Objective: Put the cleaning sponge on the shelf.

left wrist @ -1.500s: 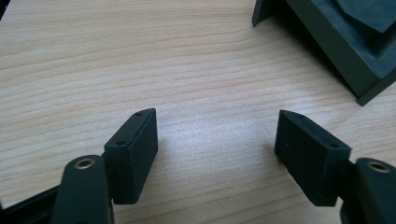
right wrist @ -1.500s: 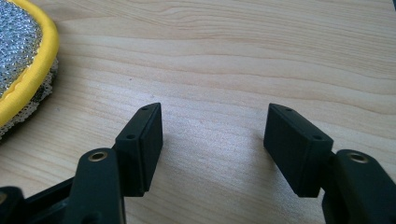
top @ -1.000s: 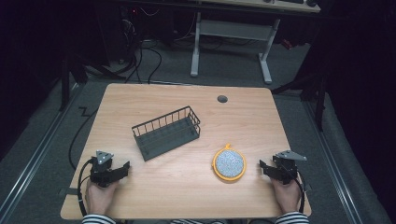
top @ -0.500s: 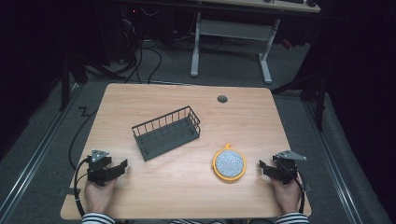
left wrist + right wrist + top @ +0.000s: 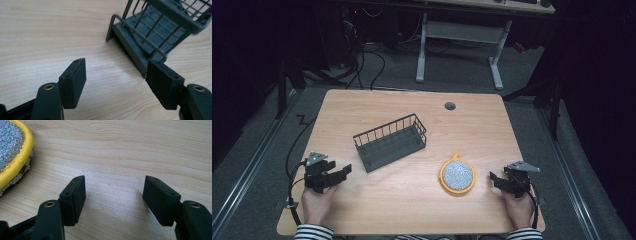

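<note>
Basket (image 5: 390,141), a dark wire one, sat empty near the middle of the table (image 5: 472,125) in the high view, angled, with the round yellow-rimmed scrubber (image 5: 457,175) lying apart to its right. The left gripper (image 5: 343,171) was at the near left corner, pointing toward the basket's near end, and the right gripper (image 5: 493,180) rested at the near right, just beside the scrubber; neither touched anything.

From the left gripper view, the left gripper (image 5: 116,80) had its jaws released with nothing between them, though they had just been closing a little. The basket (image 5: 160,27) stood close ahead, its near corner behind the right-hand jaw.

From the right gripper view, the right gripper (image 5: 114,198) was released as well, over bare wood, with the scrubber (image 5: 12,150) off to one side.

By my judgement this was an opening approach, nothing yet gripped. A next move would need the left gripper to reach the basket rim, or the right to turn toward the scrubber's edge and close on it.
</note>
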The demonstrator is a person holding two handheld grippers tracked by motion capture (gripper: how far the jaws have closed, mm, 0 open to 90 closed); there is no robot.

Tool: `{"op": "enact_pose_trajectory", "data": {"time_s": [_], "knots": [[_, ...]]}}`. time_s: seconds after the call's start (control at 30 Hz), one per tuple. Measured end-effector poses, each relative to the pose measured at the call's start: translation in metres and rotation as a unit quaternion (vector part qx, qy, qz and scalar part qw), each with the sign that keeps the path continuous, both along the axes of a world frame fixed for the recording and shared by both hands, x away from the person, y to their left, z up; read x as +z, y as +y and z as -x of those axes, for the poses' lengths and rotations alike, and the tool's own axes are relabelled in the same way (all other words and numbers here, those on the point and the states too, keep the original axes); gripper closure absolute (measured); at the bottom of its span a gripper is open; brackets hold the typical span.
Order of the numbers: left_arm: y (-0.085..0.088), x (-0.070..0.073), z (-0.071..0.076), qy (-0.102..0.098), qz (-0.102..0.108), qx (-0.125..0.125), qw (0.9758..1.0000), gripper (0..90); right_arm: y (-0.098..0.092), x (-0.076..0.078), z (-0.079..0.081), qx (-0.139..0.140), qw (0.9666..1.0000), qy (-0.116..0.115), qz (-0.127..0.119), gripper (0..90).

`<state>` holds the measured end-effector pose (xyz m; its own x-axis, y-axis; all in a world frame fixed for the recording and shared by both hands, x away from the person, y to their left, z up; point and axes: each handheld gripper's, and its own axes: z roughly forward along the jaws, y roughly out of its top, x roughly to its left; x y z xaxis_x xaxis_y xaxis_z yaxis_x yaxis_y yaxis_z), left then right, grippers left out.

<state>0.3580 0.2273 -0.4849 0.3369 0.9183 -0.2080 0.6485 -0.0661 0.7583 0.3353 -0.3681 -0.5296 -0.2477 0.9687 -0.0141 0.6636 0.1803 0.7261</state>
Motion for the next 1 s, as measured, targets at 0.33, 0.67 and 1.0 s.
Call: {"op": "enact_pose_trajectory", "data": {"time_s": [0.33,0.67,1.0], "knots": [[-0.001,0.039,-0.008,-0.014,0.006,-0.014,0.9998,38.9,0.000,0.000,0.000,0.000,1.0000,0.000,-0.001,35.3],[-0.014,0.062,-0.036,-0.007,-0.004,-0.016,0.9998,37.3,0.000,0.000,0.000,0.001,1.0000,0.000,-0.001,35.3],[-0.033,0.069,-0.061,0.014,-0.048,-0.018,0.9986,37.3,0.000,0.000,0.000,0.001,1.0000,0.001,-0.003,35.2]]}}
